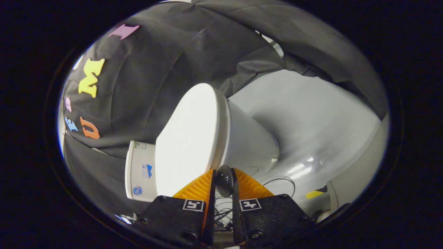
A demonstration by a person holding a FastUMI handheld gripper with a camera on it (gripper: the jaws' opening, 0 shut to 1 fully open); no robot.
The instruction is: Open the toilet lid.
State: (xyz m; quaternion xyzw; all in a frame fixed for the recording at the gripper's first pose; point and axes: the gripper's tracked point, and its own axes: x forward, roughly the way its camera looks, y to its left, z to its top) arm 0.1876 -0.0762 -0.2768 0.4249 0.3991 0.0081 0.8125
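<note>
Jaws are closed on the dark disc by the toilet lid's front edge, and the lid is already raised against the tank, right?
Not quite. In the gripper view the toilet lid lies flat on the bowl, not raised against the tank. The jaws are closed on the dark disc by its front edge.

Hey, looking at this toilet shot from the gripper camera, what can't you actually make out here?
- Gripper view: what the gripper fingers clamp. A small dark round tab sits between them; its link to the toilet lid is unclear.
- The bowl's inside and seat: covered by the lid.
- Labels on the tank: too small.
- Cables below the fingers: partly hidden by the gripper body.
</note>
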